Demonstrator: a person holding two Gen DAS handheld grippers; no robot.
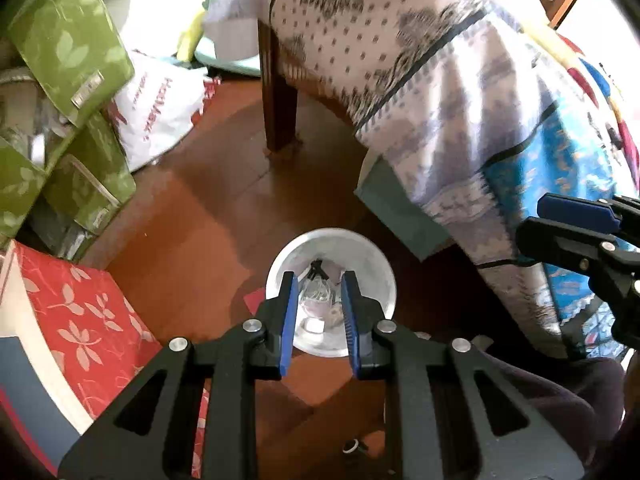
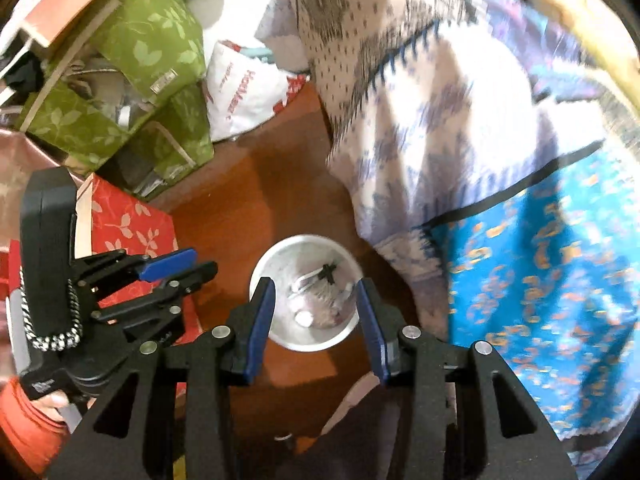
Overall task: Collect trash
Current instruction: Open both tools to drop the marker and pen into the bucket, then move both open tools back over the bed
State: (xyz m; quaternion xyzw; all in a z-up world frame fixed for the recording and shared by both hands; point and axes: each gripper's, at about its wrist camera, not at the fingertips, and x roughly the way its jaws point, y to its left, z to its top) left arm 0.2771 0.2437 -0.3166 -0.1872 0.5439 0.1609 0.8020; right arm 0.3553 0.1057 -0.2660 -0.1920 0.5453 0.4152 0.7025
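Observation:
A white round trash bin (image 1: 376,264) stands on the wooden floor, also in the right wrist view (image 2: 272,256). Crumpled clear plastic and small white scraps (image 1: 318,300) lie inside it, also in the right wrist view (image 2: 316,300). My left gripper (image 1: 318,284) hovers above the bin's mouth, jaws apart and empty; it also shows at the left of the right wrist view (image 2: 200,266). My right gripper (image 2: 316,292) hovers above the bin too, jaws wide apart and empty. It shows at the right edge of the left wrist view (image 1: 536,220).
A patterned cloth (image 1: 440,80) hangs over a table with a dark wooden leg (image 1: 280,92) behind the bin. Green fabric boxes (image 1: 68,40), a red floral box (image 1: 80,320) and a white plastic bag (image 1: 160,112) crowd the left. A small ring (image 1: 350,447) lies on the floor.

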